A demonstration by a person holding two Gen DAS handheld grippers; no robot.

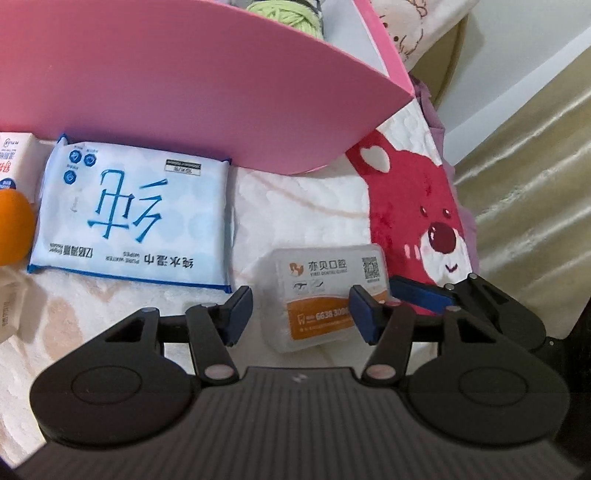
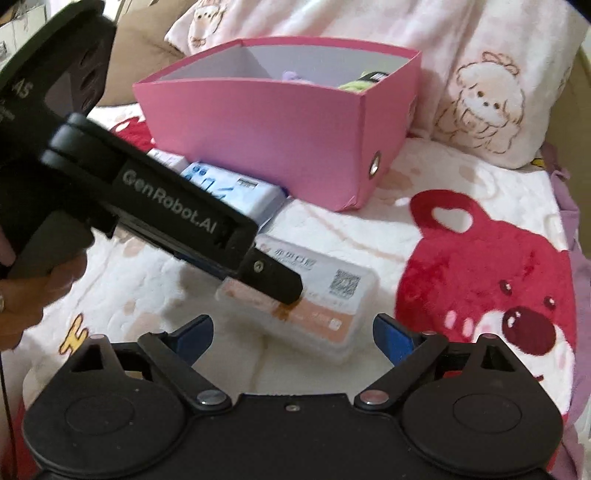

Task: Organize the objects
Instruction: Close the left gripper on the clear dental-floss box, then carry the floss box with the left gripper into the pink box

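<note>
the left gripper (image 1: 301, 310) has its blue fingers (image 1: 236, 314) partly open on either side of a clear case (image 1: 325, 295). the right pad sits against the case's right edge; on the left a sliver of blanket shows between pad and case, so a full grip cannot be told. from the right wrist view, the left gripper (image 2: 284, 291) reaches down from the left with a black fingertip over the case (image 2: 325, 291), held by a hand (image 2: 29, 288) at the frame's edge.

the right gripper (image 2: 293, 336) hovers near the case's near side, jaws wide, nothing between them. one of its blue fingers (image 1: 417, 295) shows in the left view just right of the case.

the case, with a white and orange label and a qr code, lies flat on a white blanket (image 1: 306, 210) printed with a red bear (image 1: 424, 206). behind and to its left lies a blue wipes pack (image 1: 129, 214), its far end against a pink box (image 1: 203, 92). left of the pack sit an orange (image 1: 14, 225) and a small carton (image 1: 16, 162). the box (image 2: 280, 122) stands open on the blanket with green yarn (image 1: 284, 13) inside; other contents are too hidden to name. a cartoon pillow (image 2: 480, 99) leans behind.
</note>
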